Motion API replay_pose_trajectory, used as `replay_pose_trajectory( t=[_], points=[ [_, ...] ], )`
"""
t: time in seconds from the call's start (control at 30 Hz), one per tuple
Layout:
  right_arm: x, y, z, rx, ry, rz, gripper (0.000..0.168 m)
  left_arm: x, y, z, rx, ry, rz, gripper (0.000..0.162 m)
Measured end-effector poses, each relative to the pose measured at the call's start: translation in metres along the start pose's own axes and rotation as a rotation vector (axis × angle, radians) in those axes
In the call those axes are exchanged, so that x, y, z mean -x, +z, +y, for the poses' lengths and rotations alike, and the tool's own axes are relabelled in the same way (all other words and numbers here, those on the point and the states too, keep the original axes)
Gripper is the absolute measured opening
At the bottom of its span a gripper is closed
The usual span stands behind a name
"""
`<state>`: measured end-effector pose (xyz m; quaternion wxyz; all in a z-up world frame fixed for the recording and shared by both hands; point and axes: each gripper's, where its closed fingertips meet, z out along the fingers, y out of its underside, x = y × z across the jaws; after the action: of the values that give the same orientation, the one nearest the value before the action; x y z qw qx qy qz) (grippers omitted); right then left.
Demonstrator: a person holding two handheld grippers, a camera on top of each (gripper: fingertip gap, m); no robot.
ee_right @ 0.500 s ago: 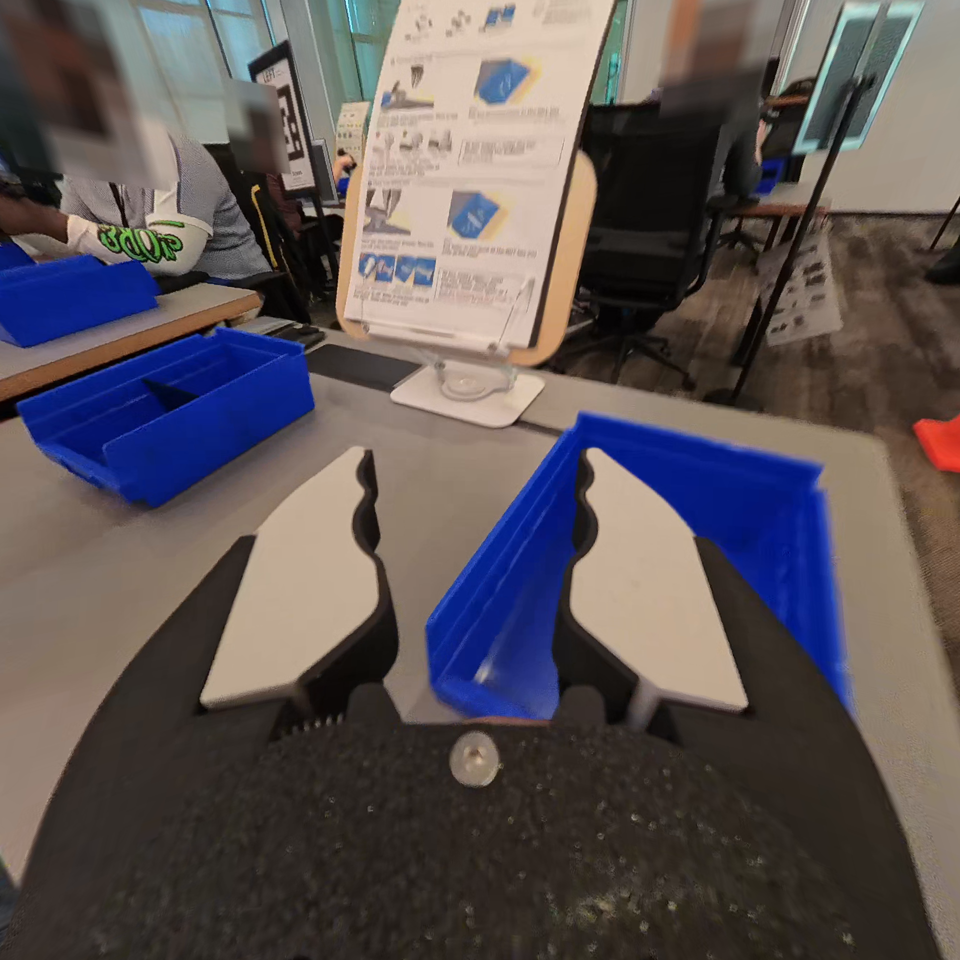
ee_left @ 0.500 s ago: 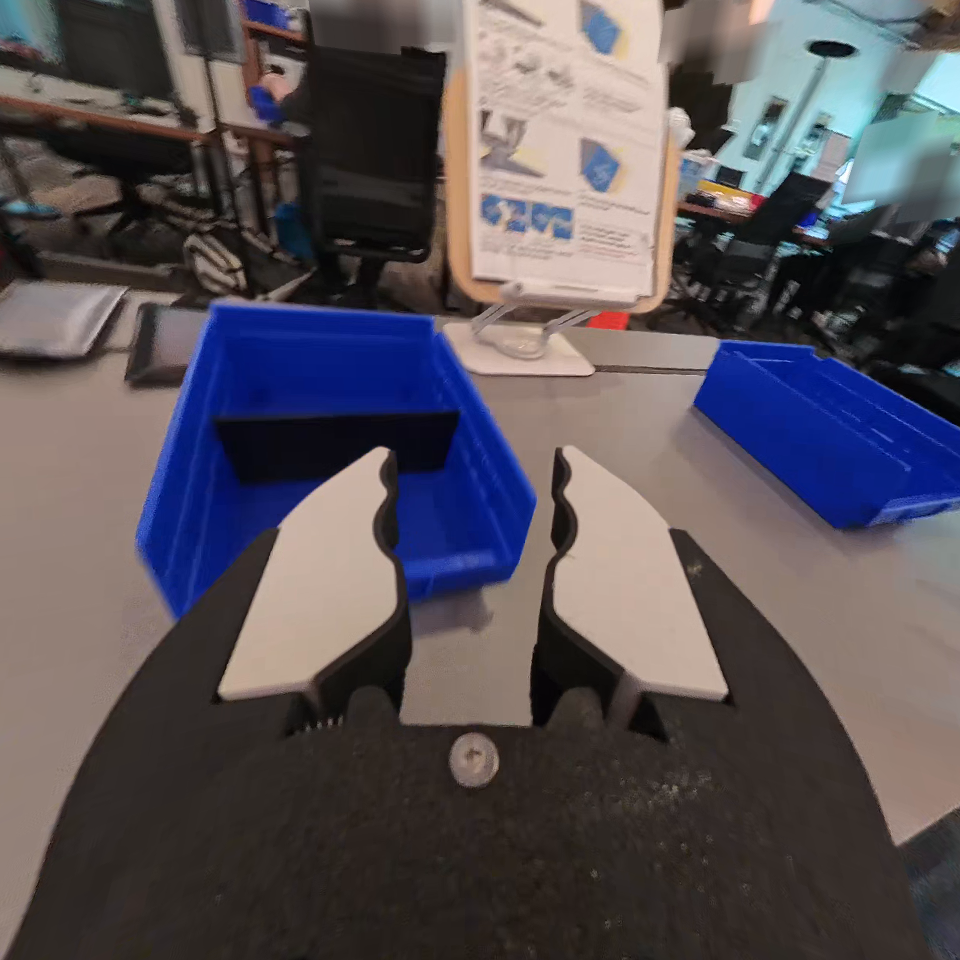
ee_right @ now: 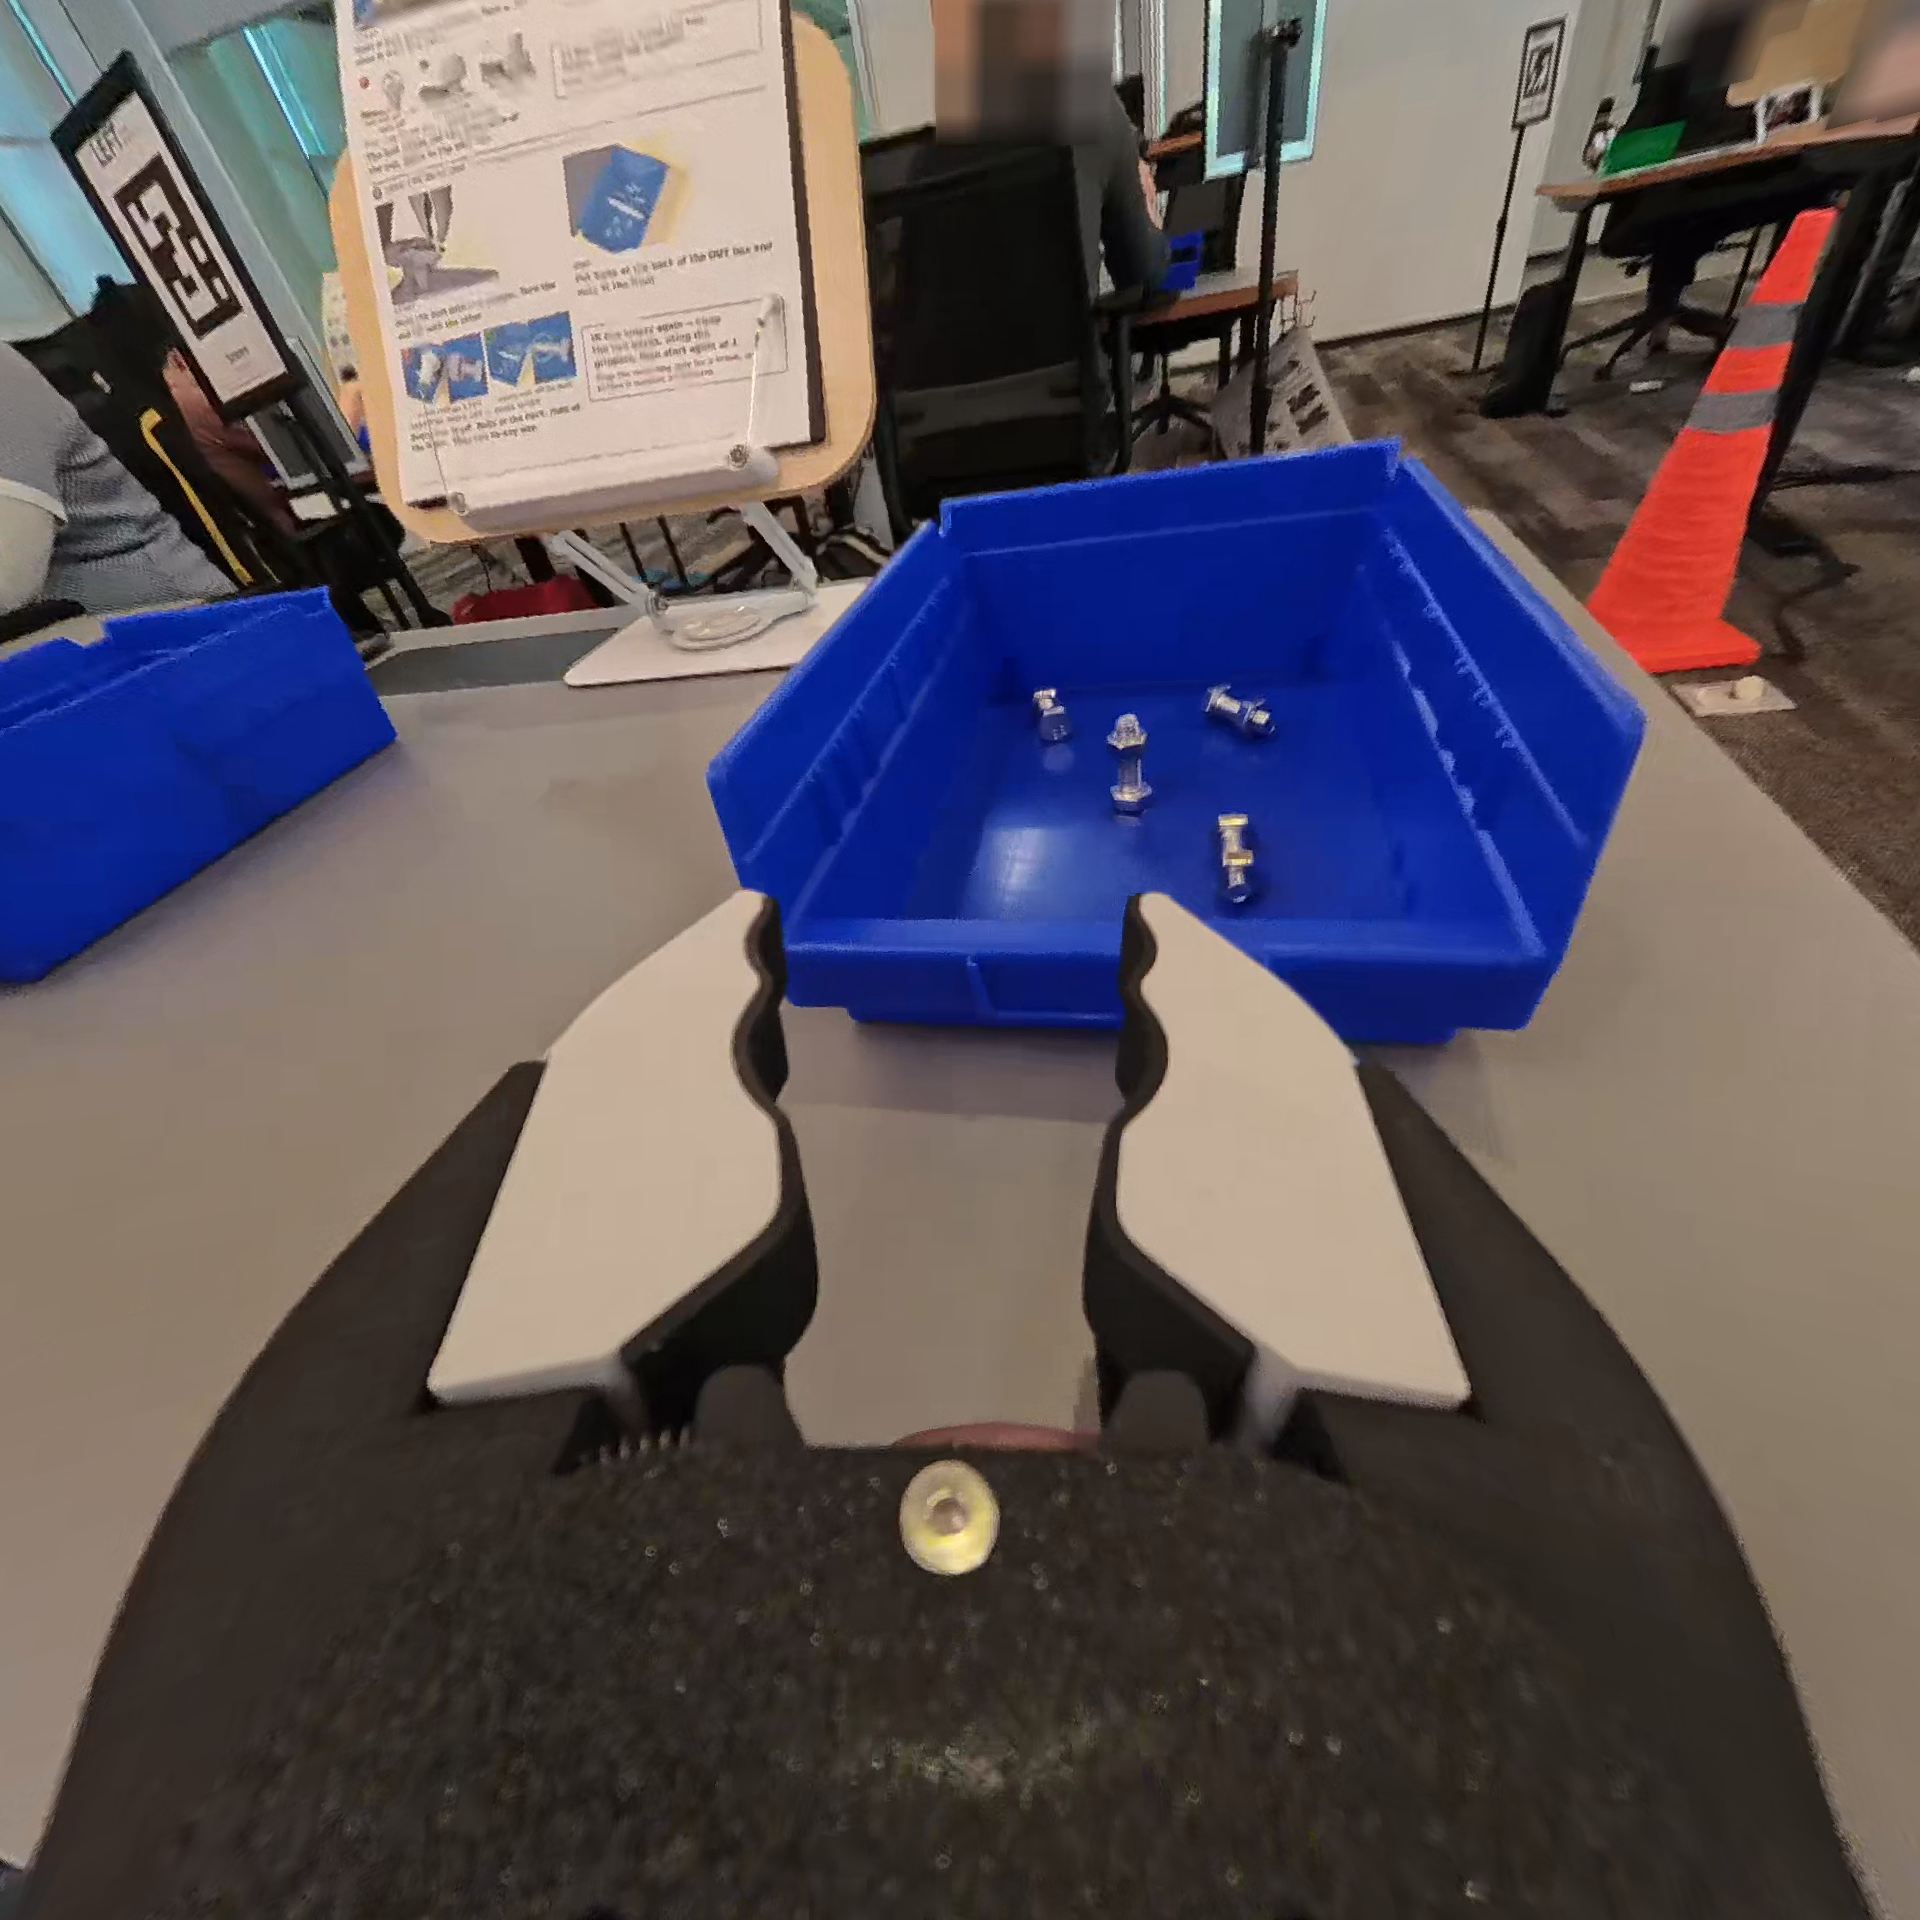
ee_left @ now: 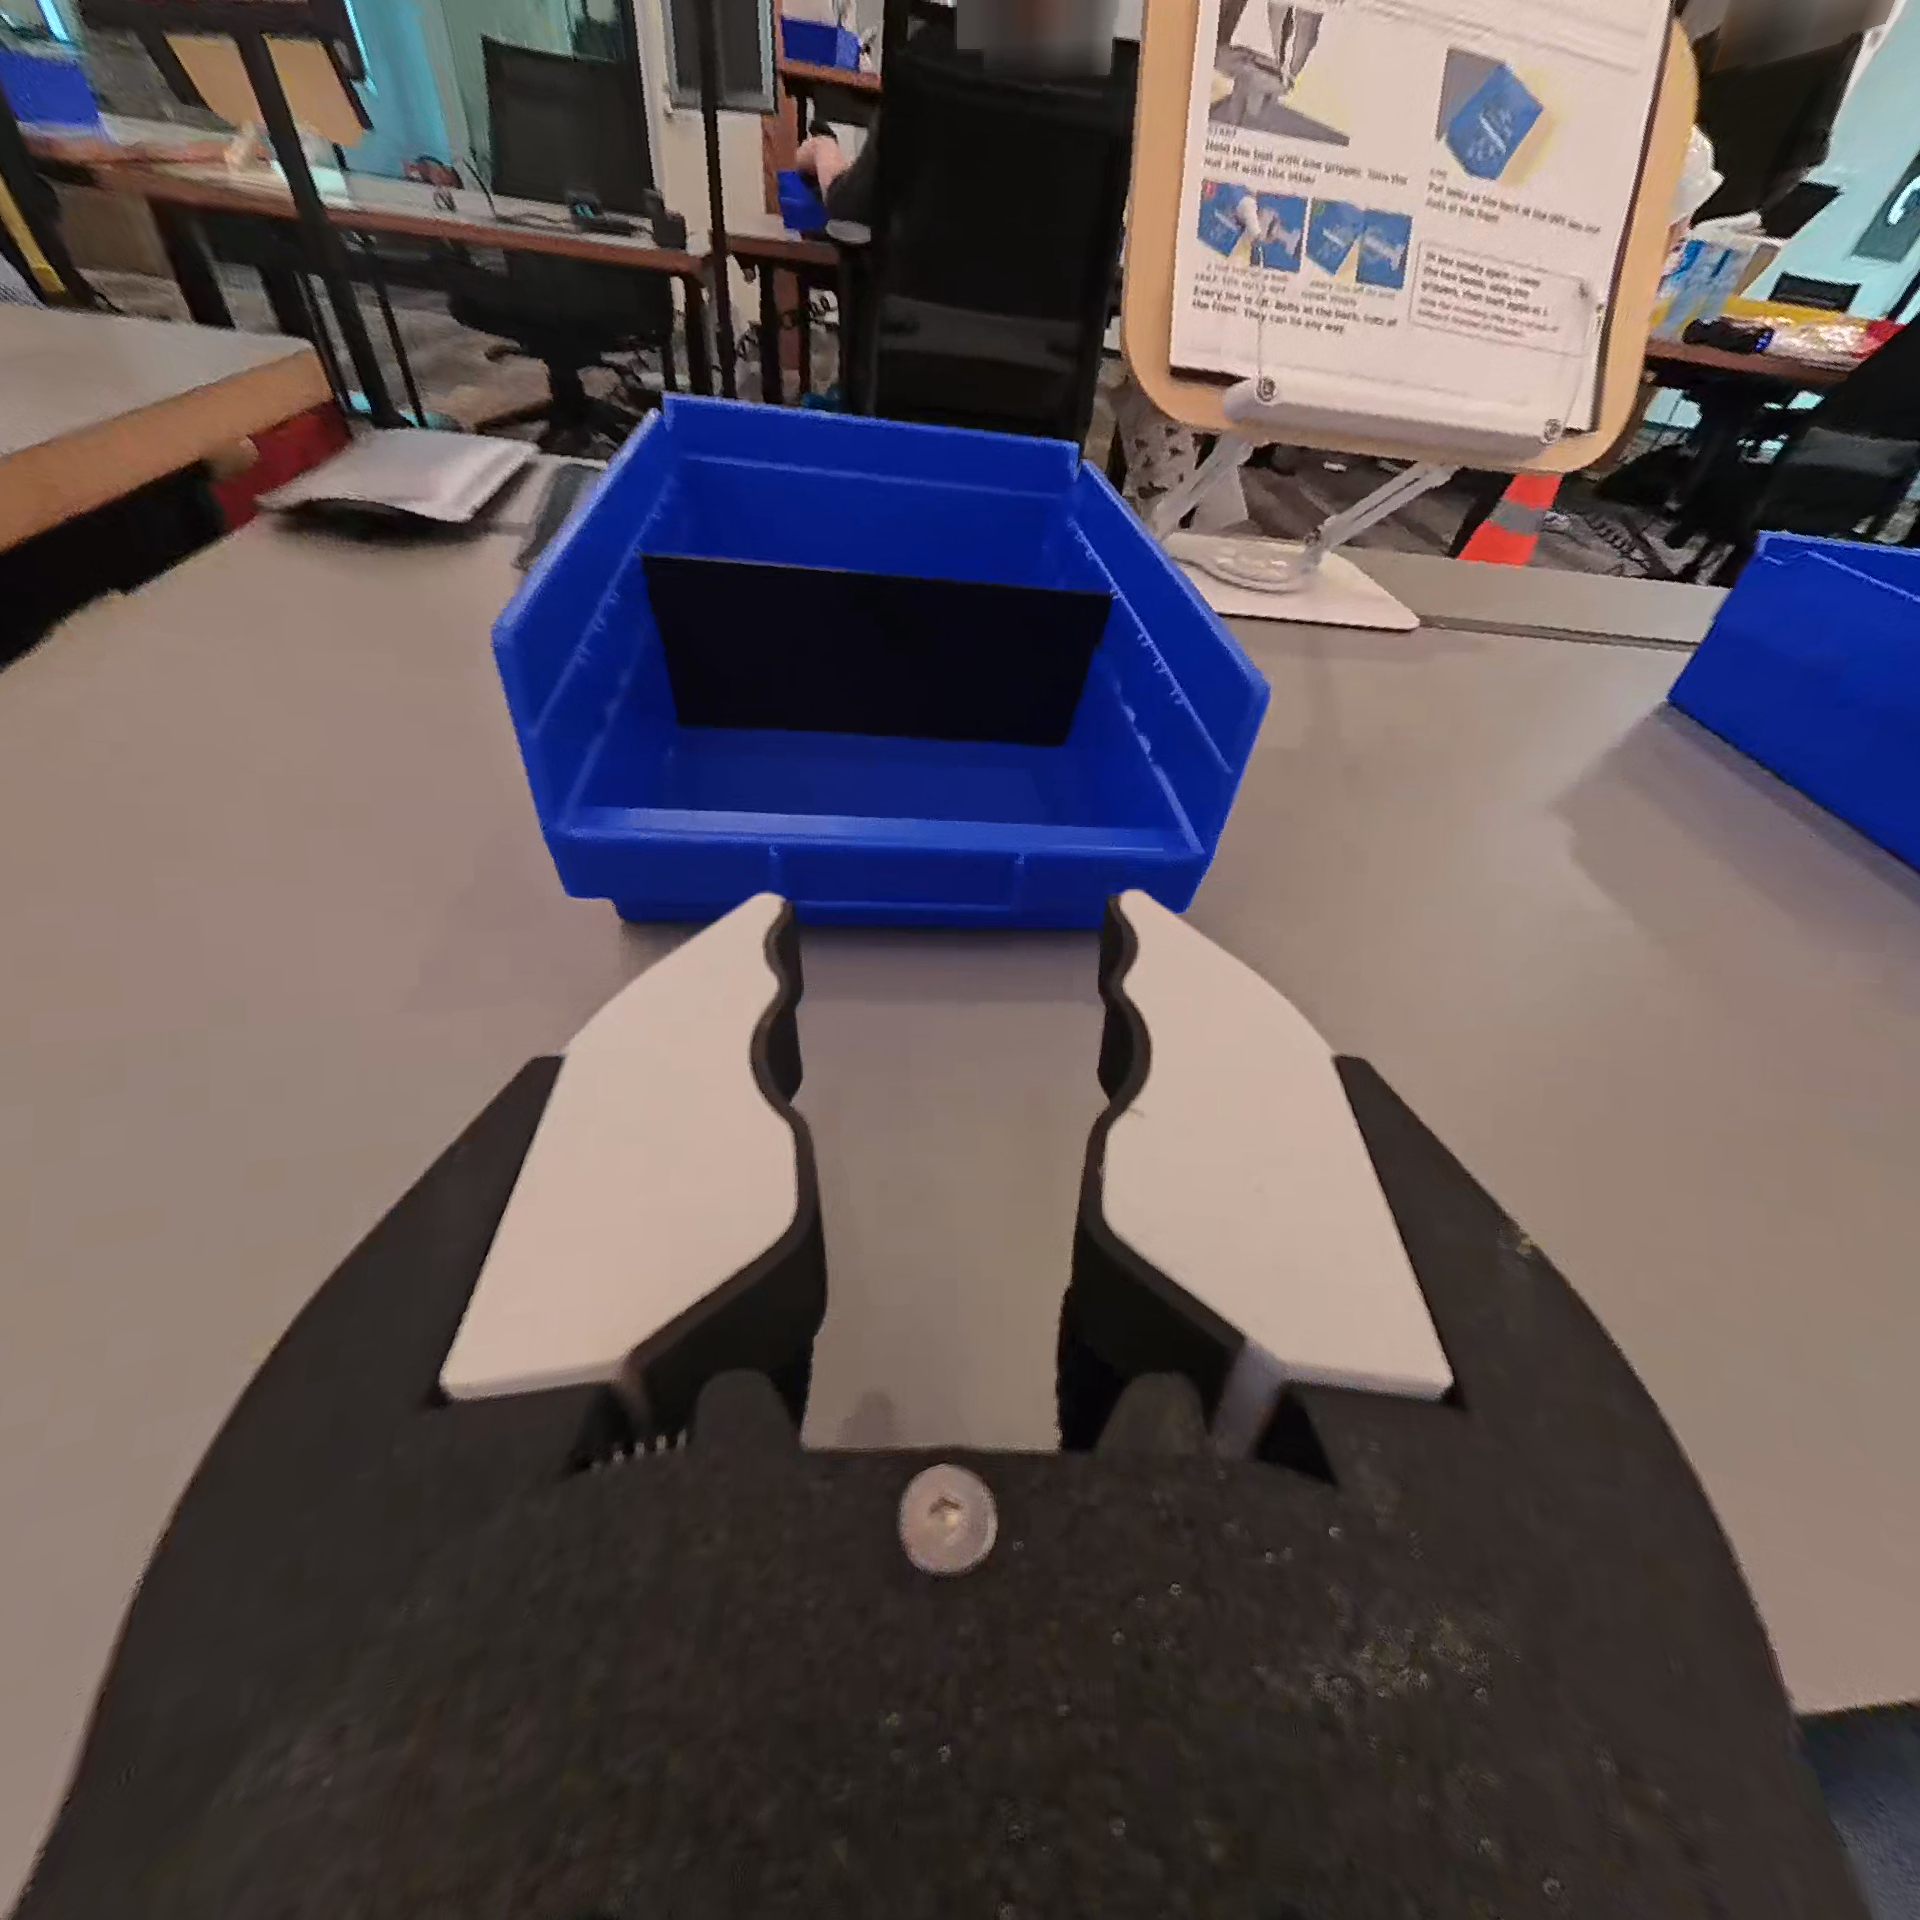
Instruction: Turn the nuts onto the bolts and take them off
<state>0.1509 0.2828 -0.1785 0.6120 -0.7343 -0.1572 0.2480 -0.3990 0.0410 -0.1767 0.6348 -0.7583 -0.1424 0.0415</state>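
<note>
Since the four bolts point(ee_right: 1128, 764) with nuts on lie toward the back wall of the right-hand bin point(ee_right: 1143, 977), just ahead of your right gripper point(ee_right: 948, 961), lead with it. Nearest bolt point(ee_right: 1234, 858) points away from you. Both grippers gape wide and empty; your left gripper point(ee_left: 948, 940) faces the divided bin point(ee_left: 883, 852).

My right gripper point(ee_right: 945, 914) fills the bottom of the frame. Its two grey fingers point(ee_right: 644, 1153) are spread wide with nothing between them, above the grey table point(ee_right: 520, 831). Just past the tips, in the middle of the frame, sits a blue bin point(ee_right: 1164, 977). Four shiny bolts point(ee_right: 1127, 764) with nuts on them lie apart on its floor. At the left edge is another blue bin point(ee_right: 156, 758). At the upper left a paper sheet on a stand point(ee_right: 592, 249) stands behind the bins. An orange cone point(ee_right: 1714, 468) is at the upper right.
</note>
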Motion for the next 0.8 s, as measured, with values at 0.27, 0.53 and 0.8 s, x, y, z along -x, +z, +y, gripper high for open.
replay_pose_trajectory(
  t=[0.27,0.53,0.8],
  points=[
    [-0.005,0.009,0.014,0.056,-0.039,0.018,0.061,-0.001,0.005,0.007,0.029,0.006,0.012,0.054],
    [-0.025,0.008,0.004,0.011,-0.113,0.109,0.063,-0.043,0.016,0.022,0.136,0.003,0.194,0.053],
    [-0.134,0.039,-0.015,0.013,-0.073,0.391,0.089,-0.298,0.070,0.011,0.242,0.158,0.670,0.085]
  ],
)
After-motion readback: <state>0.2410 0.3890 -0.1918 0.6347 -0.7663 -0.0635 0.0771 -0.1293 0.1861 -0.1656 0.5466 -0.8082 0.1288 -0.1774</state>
